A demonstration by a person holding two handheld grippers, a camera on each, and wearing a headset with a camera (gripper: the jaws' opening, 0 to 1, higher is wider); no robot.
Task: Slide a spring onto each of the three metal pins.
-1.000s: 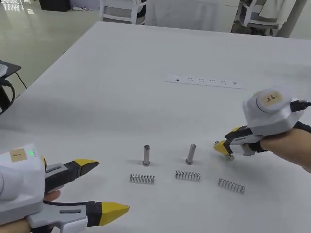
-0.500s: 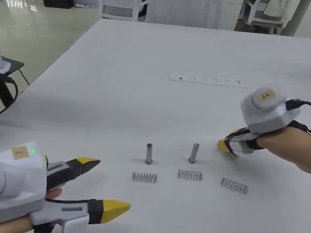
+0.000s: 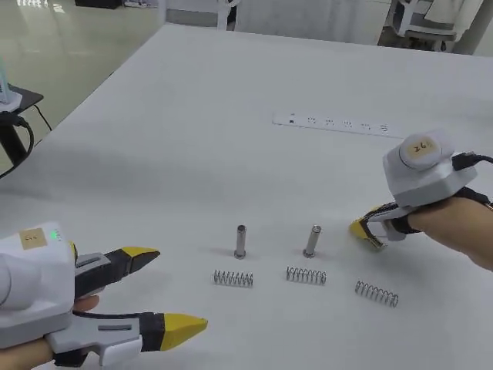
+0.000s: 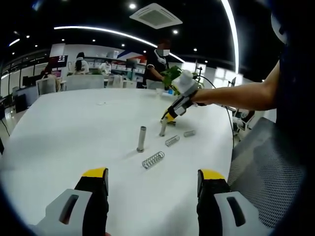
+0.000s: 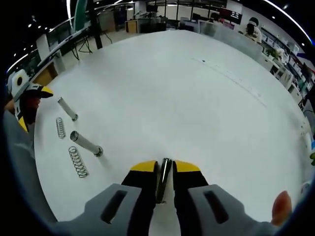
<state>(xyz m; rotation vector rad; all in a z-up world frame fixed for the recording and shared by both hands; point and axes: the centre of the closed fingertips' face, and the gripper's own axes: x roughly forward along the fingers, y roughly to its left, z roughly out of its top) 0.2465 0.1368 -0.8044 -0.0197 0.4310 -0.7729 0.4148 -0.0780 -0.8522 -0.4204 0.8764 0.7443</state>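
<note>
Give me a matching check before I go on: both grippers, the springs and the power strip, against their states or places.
Things
1. left gripper
2. right gripper
3. springs
4. power strip

States or places
a. lying in a row on the table, on the near side of the standing pins
b. jaws shut on a metal pin
c. jaws open, nothing between them
d. far across the table, beyond the standing pins

Pairs: 1-c, 2-b, 3-a, 4-d
</note>
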